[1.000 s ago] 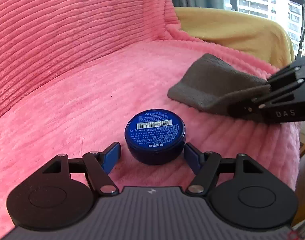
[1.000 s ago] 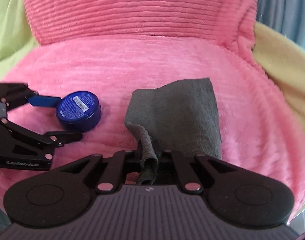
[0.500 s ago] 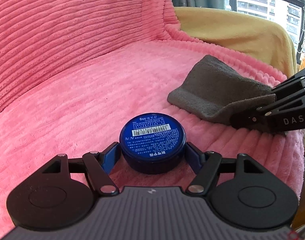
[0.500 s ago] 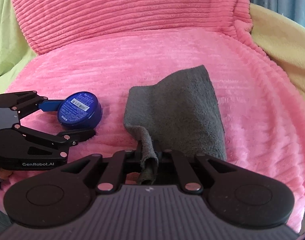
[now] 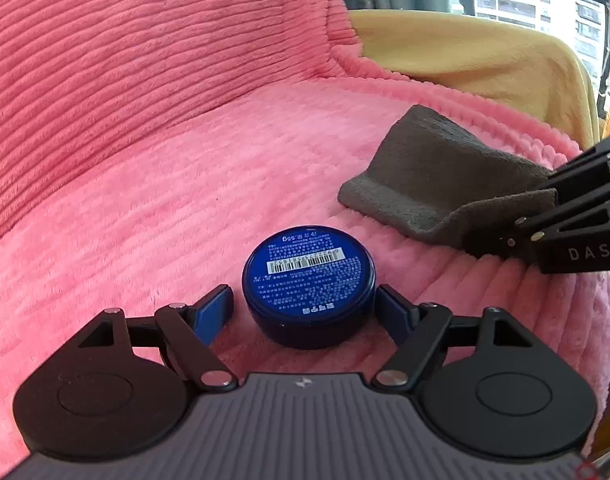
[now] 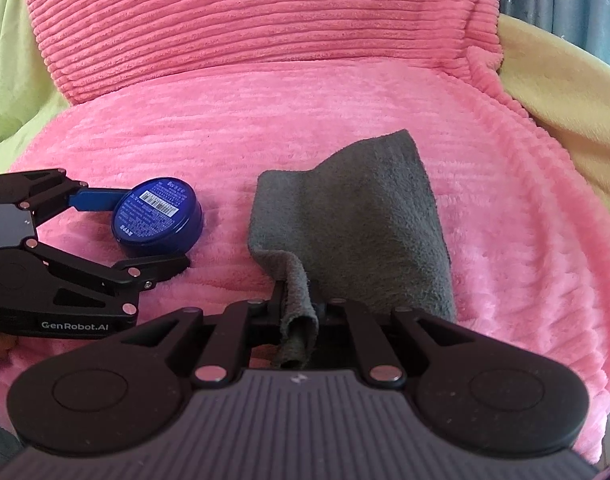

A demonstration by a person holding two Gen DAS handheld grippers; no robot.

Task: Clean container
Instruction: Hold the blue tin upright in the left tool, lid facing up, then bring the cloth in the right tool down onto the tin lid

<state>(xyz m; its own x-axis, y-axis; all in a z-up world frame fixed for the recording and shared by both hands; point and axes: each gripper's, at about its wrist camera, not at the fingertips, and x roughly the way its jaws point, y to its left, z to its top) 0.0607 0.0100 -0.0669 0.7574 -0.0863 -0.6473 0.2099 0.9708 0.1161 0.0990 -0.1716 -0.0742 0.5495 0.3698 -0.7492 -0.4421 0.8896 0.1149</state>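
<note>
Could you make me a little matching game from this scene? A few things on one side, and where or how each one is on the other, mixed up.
Things:
1. blue tin
2. grey cloth
3. yellow blanket
4. left claw

Descriptions:
A. draped behind the pink cushion
B. a bunched edge pinched in the right claw
C. label side up on the pink cushion
D. blue pads either side of the tin, jaws opening

Pairs: 1-C, 2-B, 3-A, 4-D
</note>
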